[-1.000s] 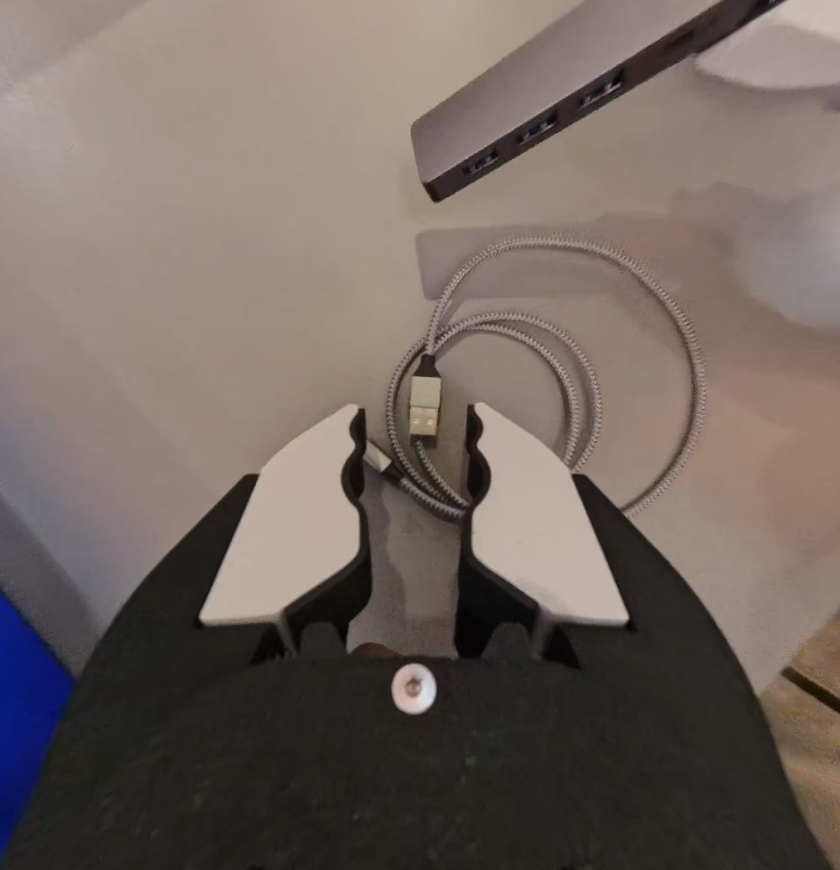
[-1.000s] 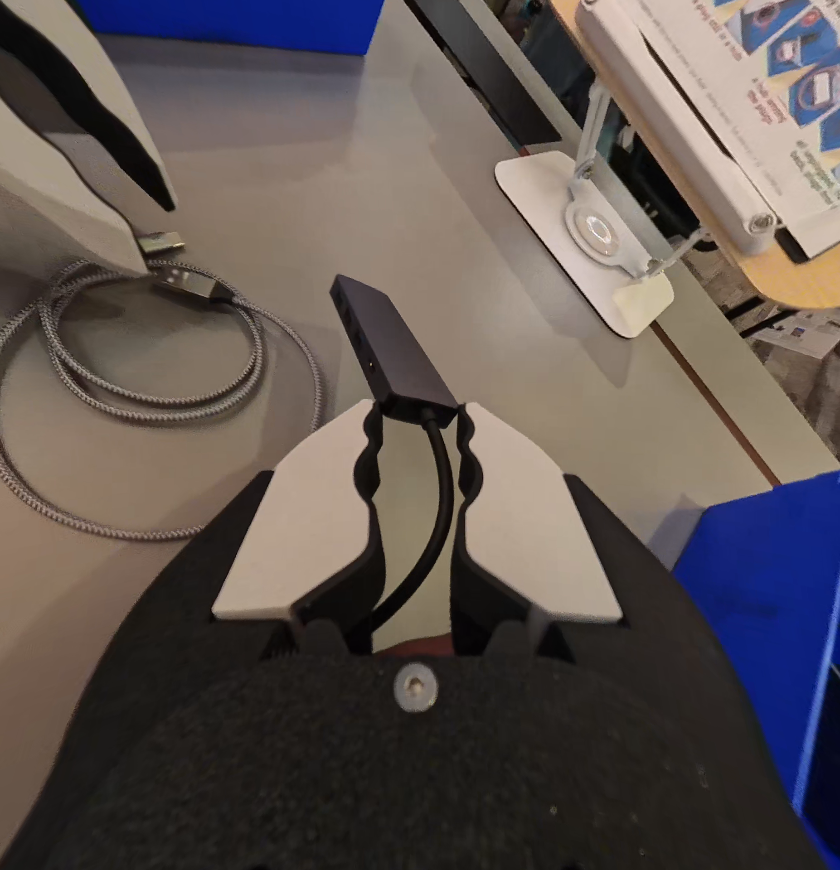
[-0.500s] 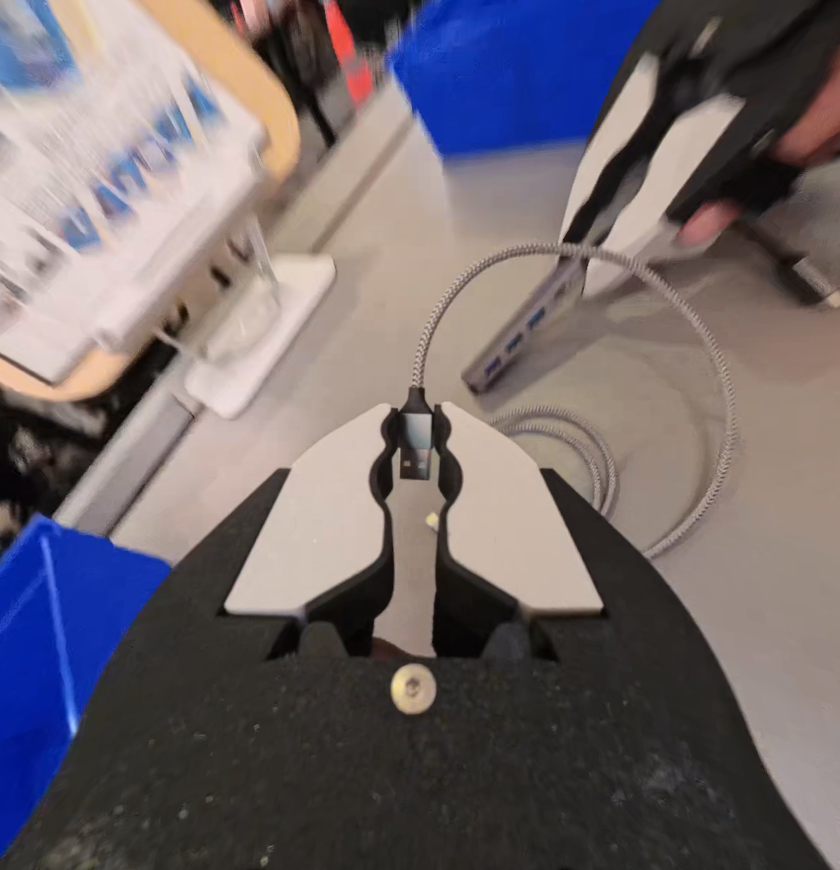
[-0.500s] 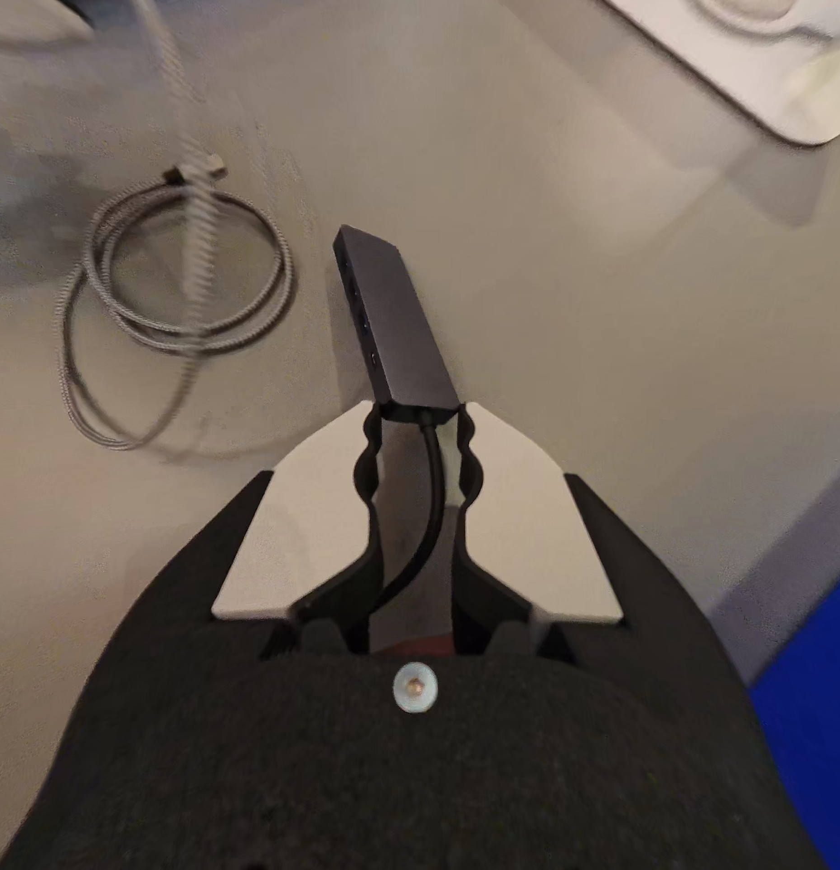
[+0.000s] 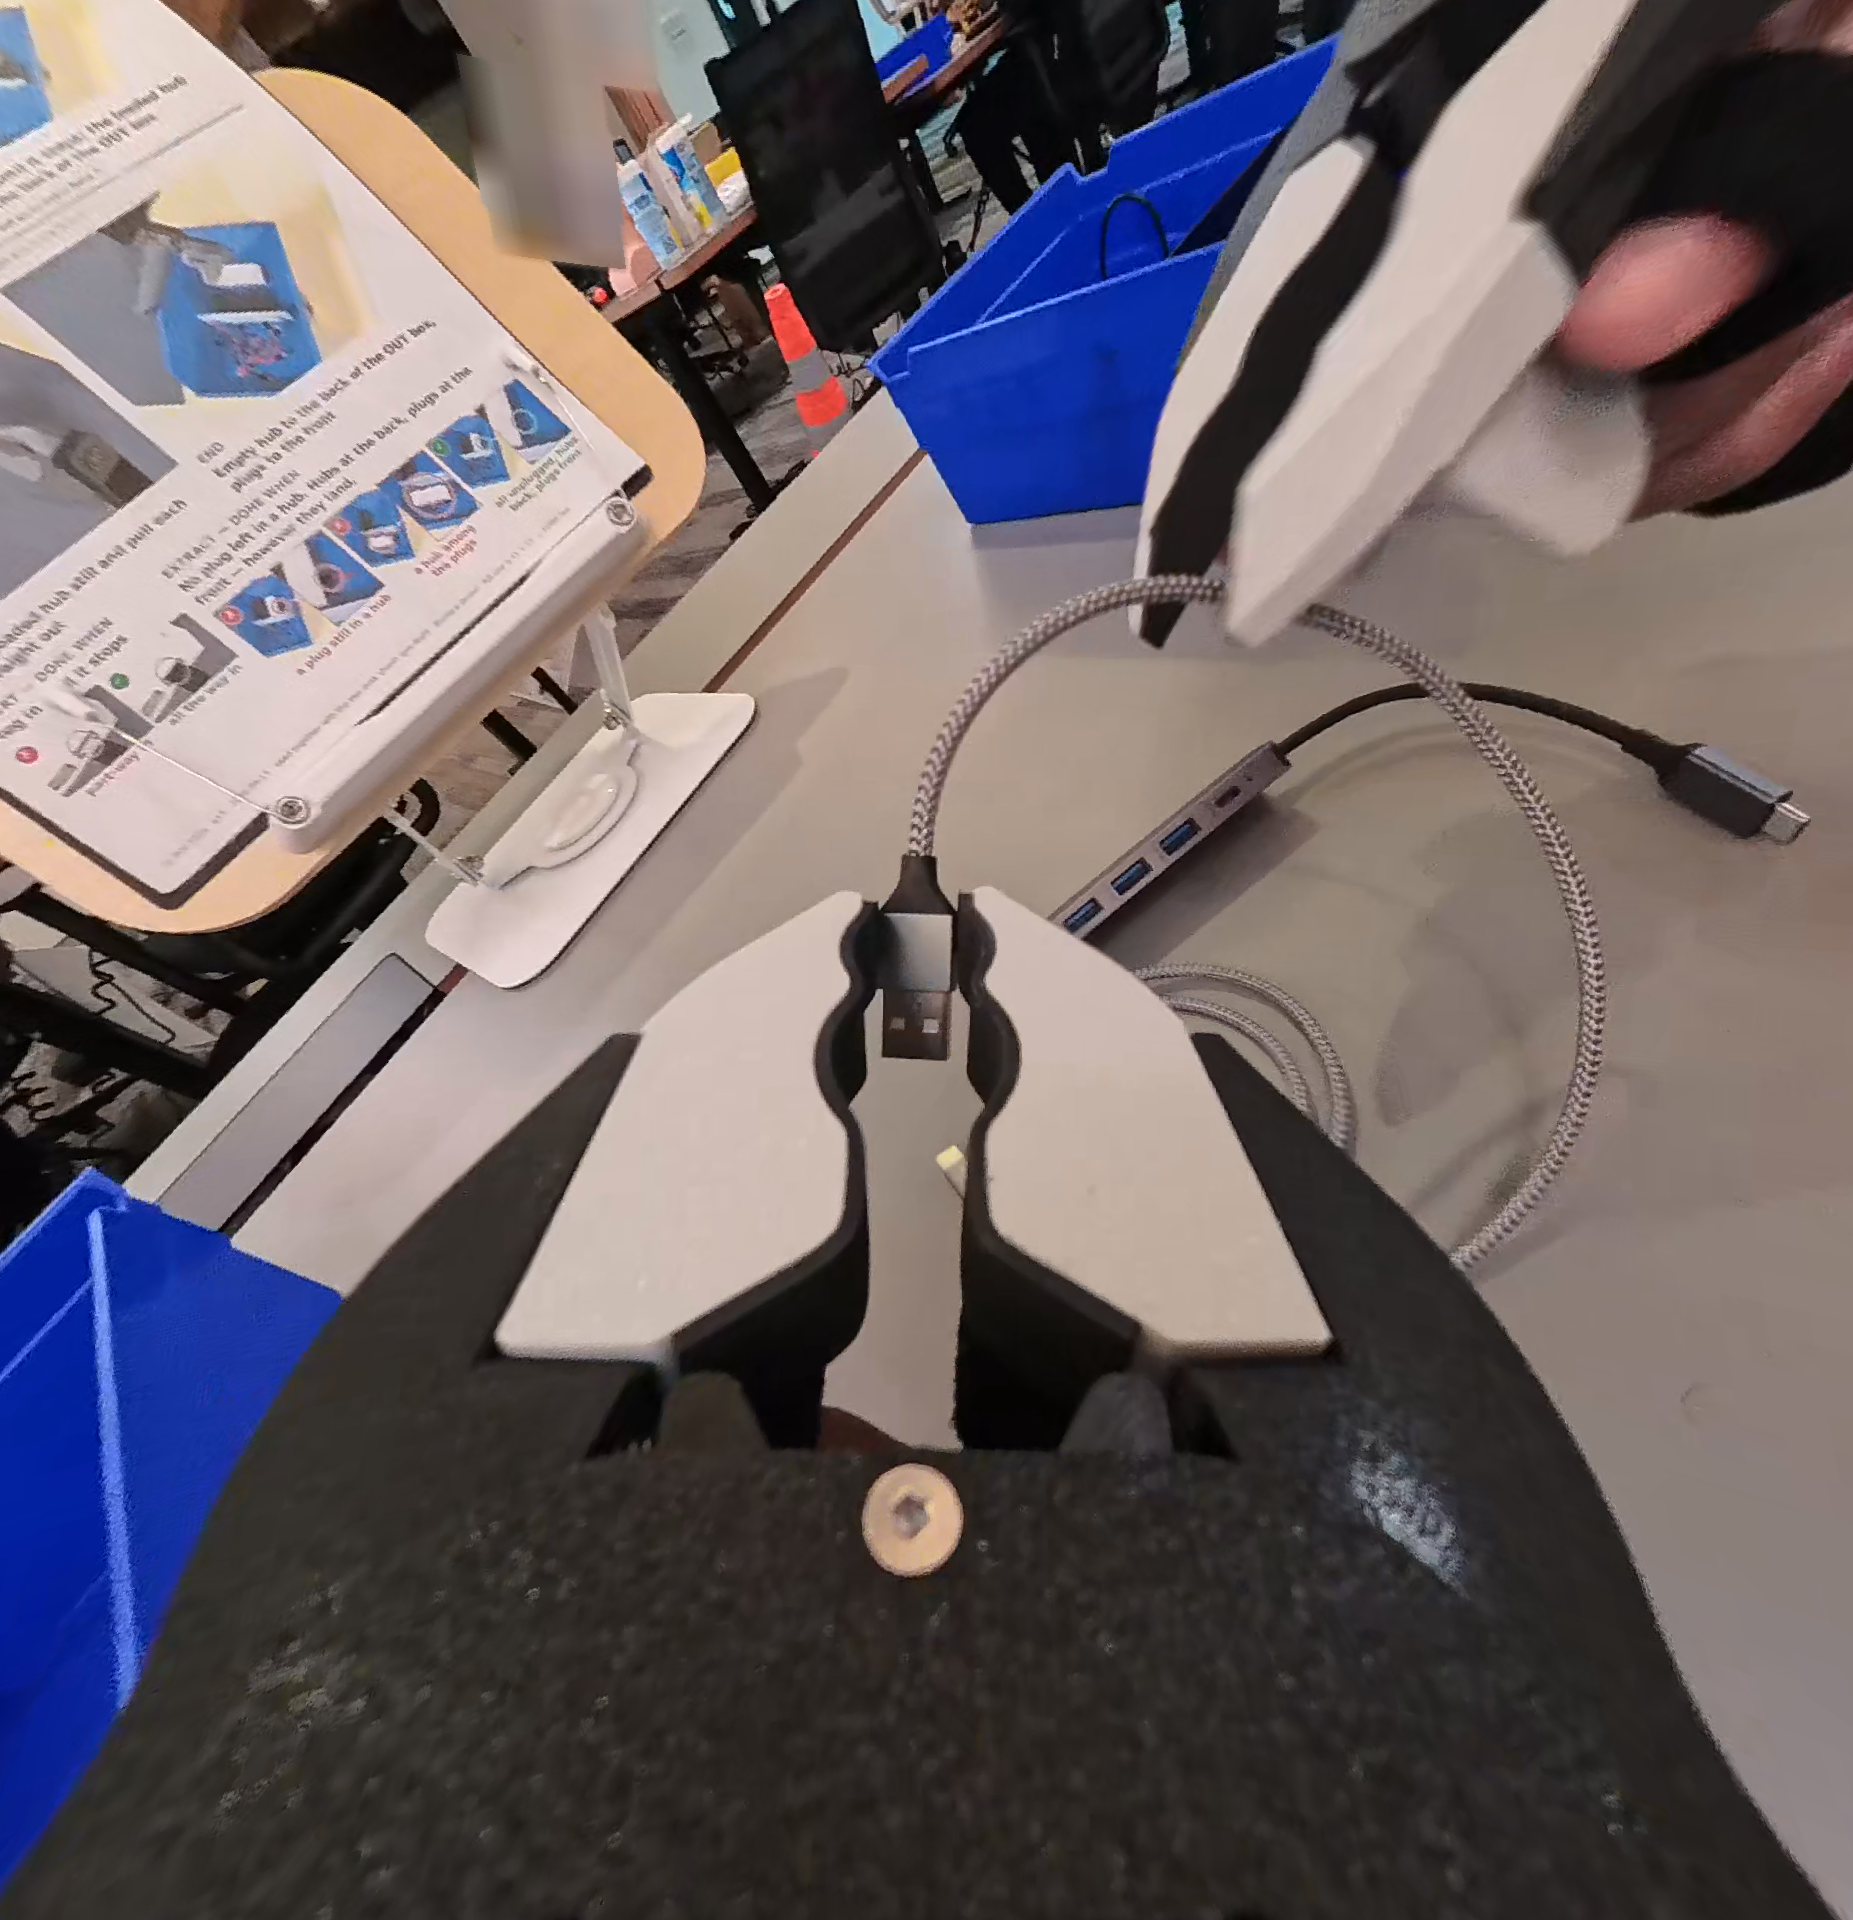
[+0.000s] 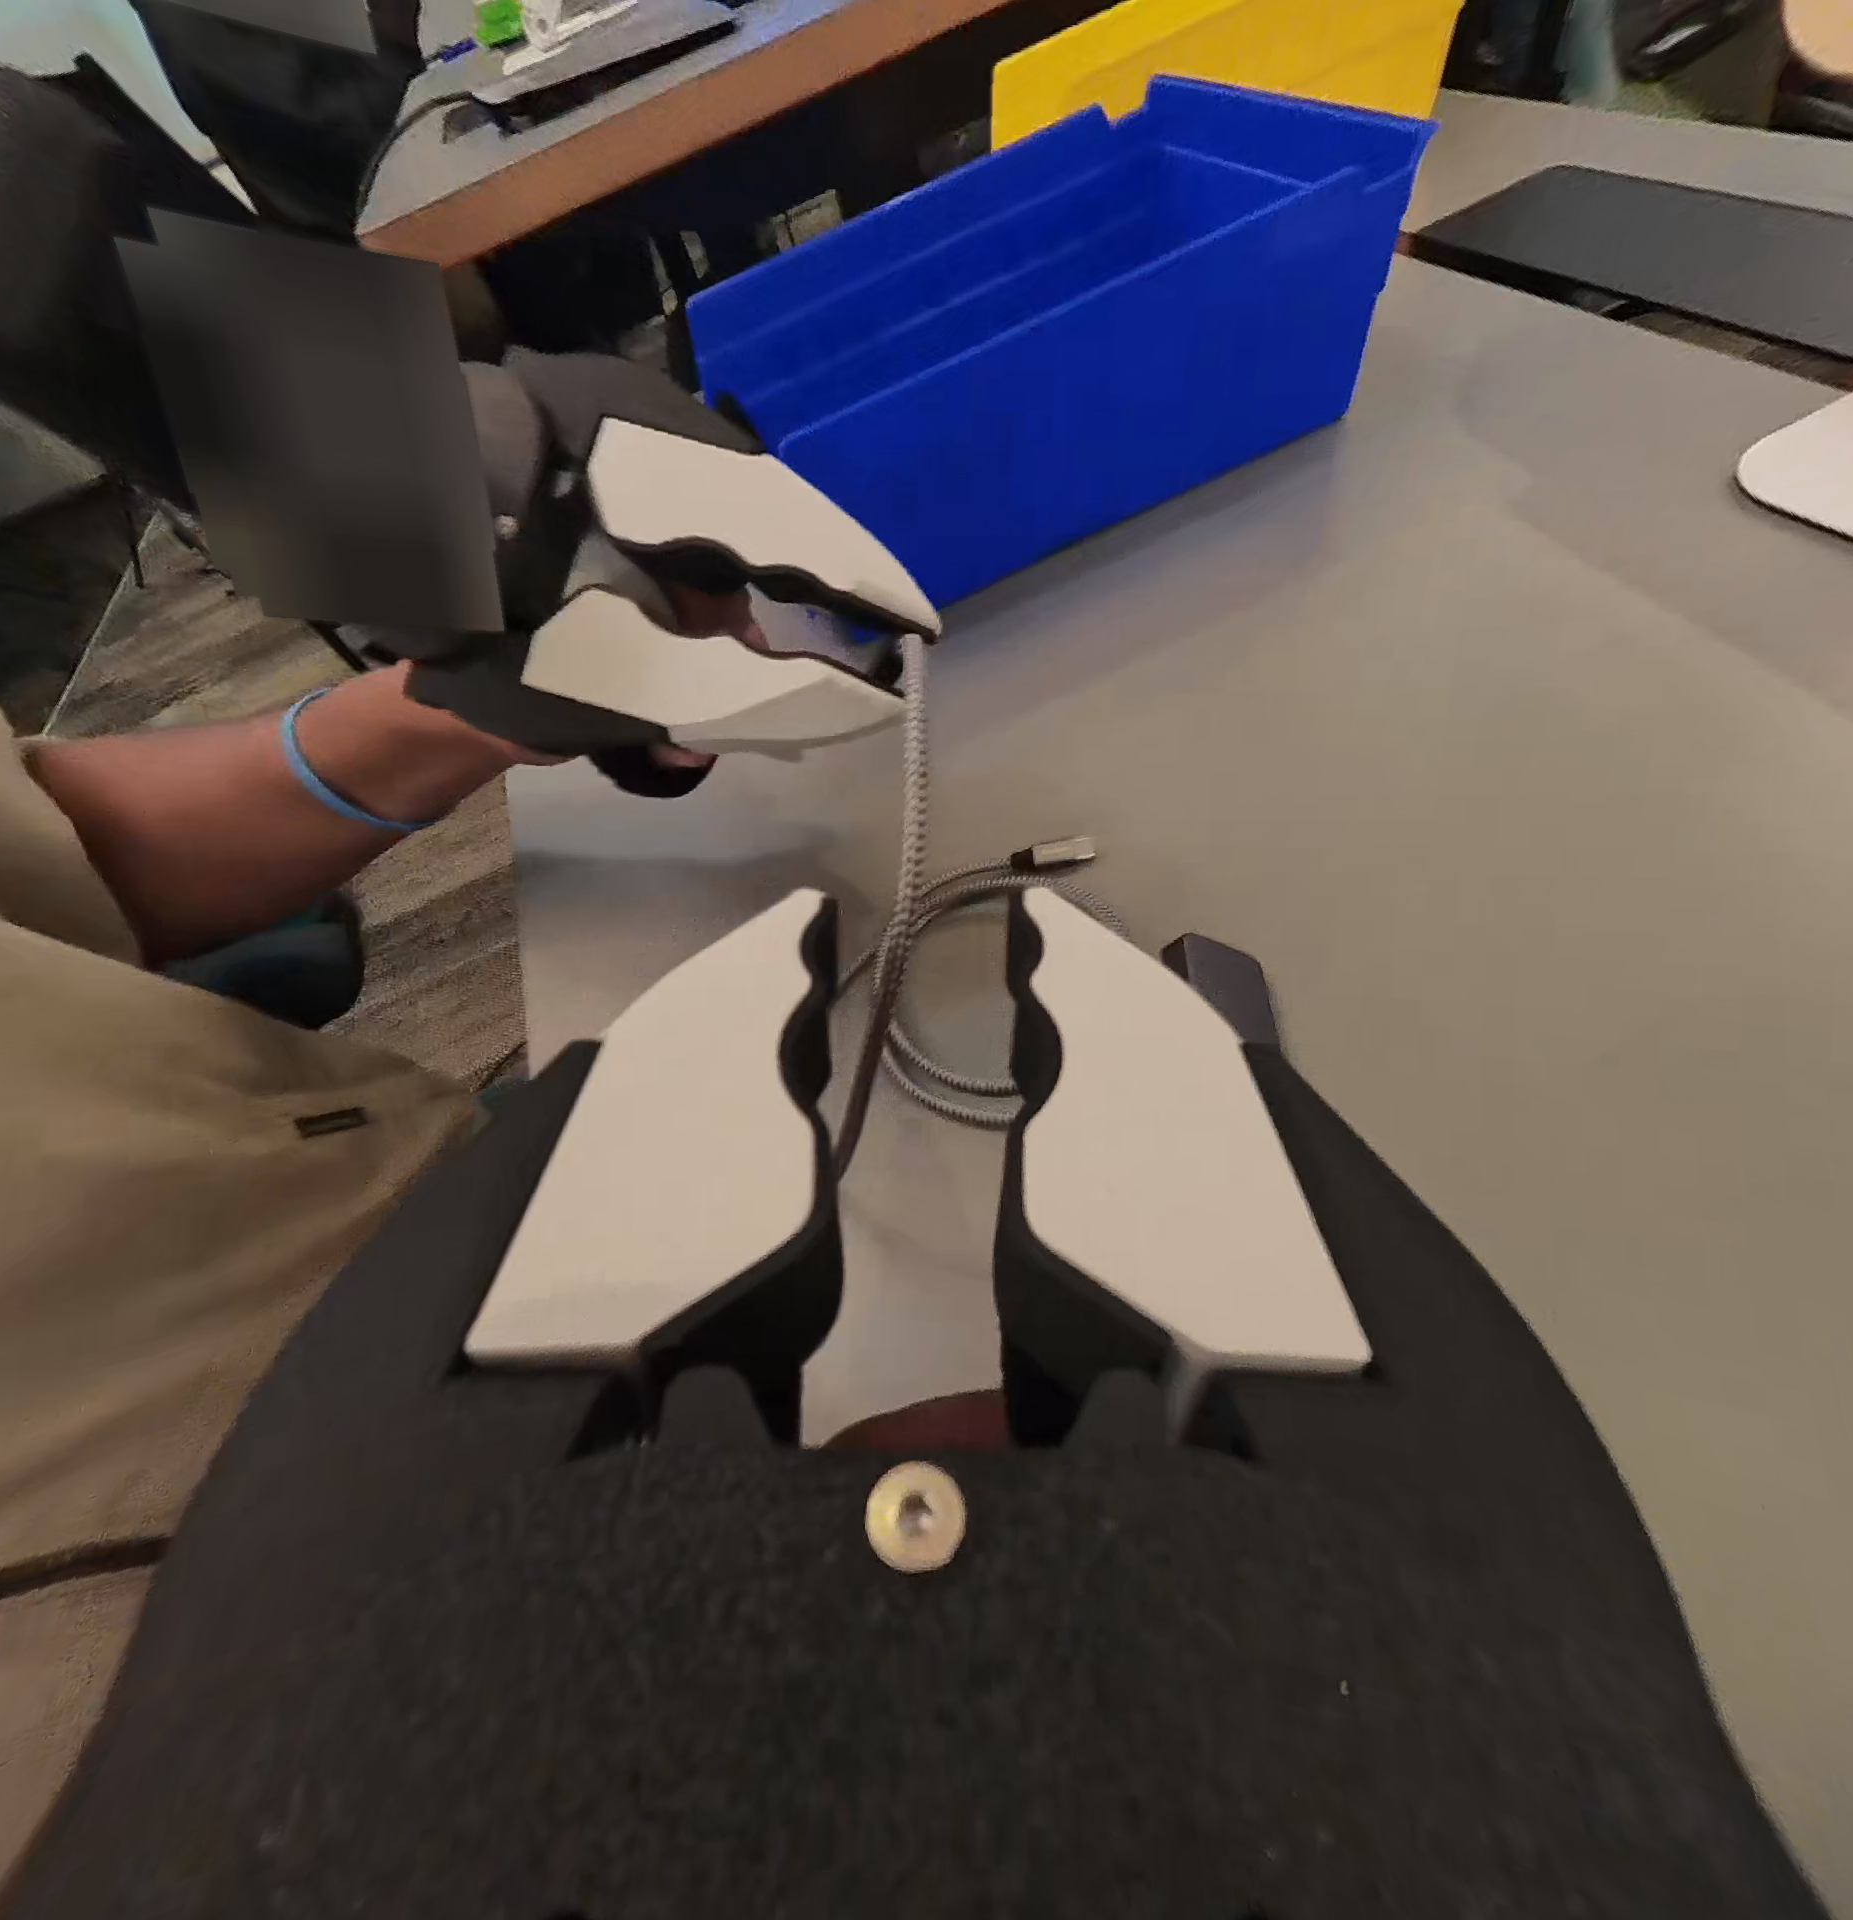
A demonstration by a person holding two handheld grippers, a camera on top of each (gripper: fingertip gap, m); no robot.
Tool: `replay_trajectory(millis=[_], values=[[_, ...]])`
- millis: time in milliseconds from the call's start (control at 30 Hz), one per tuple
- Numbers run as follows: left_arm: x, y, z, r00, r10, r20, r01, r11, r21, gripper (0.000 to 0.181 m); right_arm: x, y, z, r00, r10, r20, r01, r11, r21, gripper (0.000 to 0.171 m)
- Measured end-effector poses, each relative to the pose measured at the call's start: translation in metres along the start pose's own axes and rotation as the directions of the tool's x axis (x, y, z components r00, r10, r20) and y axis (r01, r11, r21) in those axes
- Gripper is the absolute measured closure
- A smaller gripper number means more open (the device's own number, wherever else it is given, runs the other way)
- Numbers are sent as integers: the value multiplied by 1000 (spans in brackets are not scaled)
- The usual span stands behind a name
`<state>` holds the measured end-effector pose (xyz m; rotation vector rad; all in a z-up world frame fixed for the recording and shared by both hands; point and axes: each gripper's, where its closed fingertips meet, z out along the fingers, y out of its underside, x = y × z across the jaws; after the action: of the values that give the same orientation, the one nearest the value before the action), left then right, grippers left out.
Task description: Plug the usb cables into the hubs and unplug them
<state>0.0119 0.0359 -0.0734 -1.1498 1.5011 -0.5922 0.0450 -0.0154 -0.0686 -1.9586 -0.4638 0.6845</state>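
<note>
L gripper clamps USB plug, cable trailing. R gripper parted, apparently empty; hub on table.

Our two grippers, one clamped, one spread

Our left gripper is raised off the table, its fingers pinched tight at the tips; our right gripper hovers with fingers parted, holding nothing, a bare forearm behind the left.
</note>
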Motion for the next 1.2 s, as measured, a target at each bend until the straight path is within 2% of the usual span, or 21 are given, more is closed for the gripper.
replay_trajectory(millis=[67, 200, 267, 367, 400, 467, 567, 700, 900, 1033, 1200], values=[[0, 5, 2, 1000, -11, 3, 12, 1000, -27, 167, -5, -7, 5, 998, 34, 61, -37, 998, 50, 168], [7, 29, 4, 991, -122, -46, 114, 982, -148, 162, 6, -11, 10, 997, -56, -47, 58, 997, 47, 169], [10, 37, -2, 982, -177, -64, 162, 967, -198, 141, 9, -14, 10, 986, -125, -107, 129, 991, 35, 169], [11, 42, -15, 938, -338, -73, 310, 916, -256, 128, 11, -19, 11, 917, -316, -244, 318, 948, -34, 169], [12, 40, -19, 902, -424, -81, 392, 882, -260, 128, 9, -20, 12, 873, -396, -284, 393, 917, -69, 169], [17, 34, -24, 779, -616, -115, 567, 771, -291, 132, 4, -21, 16, 742, -572, -351, 551, 818, -167, 168], [21, 23, -28, 597, -784, -170, 717, 617, -325, 138, -9, -21, 26, 563, -729, -390, 683, 676, -276, 168], [12, 13, -33, 418, -885, -206, 820, 465, -335, 147, -23, -19, 35, 426, -813, -397, 765, 558, -323, 168], [7, 13, -34, 177, -957, -229, 900, 252, -356, 144, -37, -25, 36, 249, -863, -439, 837, 420, -351, 168], [2, 4, -32, 85, -958, -276, 926, 178, -333, 142, -41, -24, 39, 179, -879, -442, 852, 363, -376, 169], [-3, -5, -35, 45, -947, -318, 938, 150, -314, 137, -39, -22, 40, 142, -884, -446, 848, 341, -405, 169]])
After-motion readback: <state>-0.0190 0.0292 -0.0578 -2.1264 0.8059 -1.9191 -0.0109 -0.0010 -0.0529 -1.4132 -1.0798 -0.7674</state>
